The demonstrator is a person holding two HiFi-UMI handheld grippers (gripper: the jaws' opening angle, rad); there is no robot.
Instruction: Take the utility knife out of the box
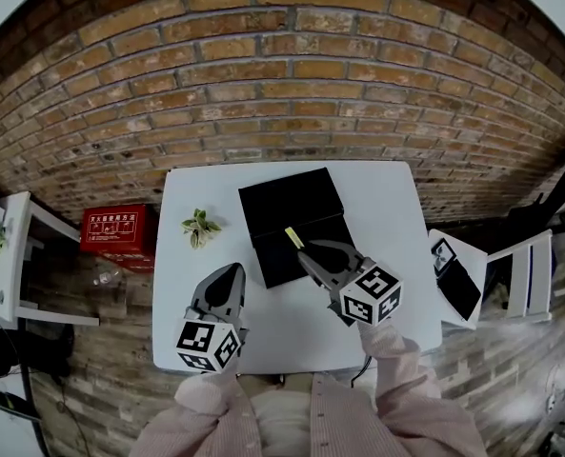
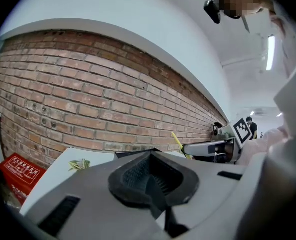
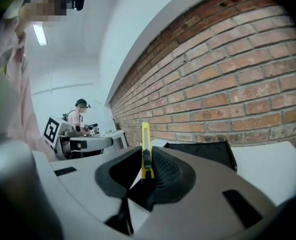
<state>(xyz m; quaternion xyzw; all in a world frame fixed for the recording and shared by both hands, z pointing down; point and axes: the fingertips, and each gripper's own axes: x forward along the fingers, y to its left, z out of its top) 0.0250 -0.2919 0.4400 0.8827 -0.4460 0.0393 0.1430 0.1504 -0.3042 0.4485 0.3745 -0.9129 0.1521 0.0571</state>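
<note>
Utility knife (image 1: 293,237) above white table (image 1: 196,284), before brick wall (image 1: 282,74).

Grey left gripper (image 1: 234,270), right gripper (image 1: 303,252) — pink sleeves (image 1: 398,358).

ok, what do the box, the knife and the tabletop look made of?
Box: matte black, flat crisp panels, probably rigid cardboard.
Utility knife: bright yellow, smooth body, looks like plastic; no blade visible to judge.
Table: plain smooth white top, likely laminate or painted board; can't tell which.

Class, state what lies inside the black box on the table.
Only dark lining shows in the black box. The right gripper, holding the utility knife, covers its near corner.
</note>
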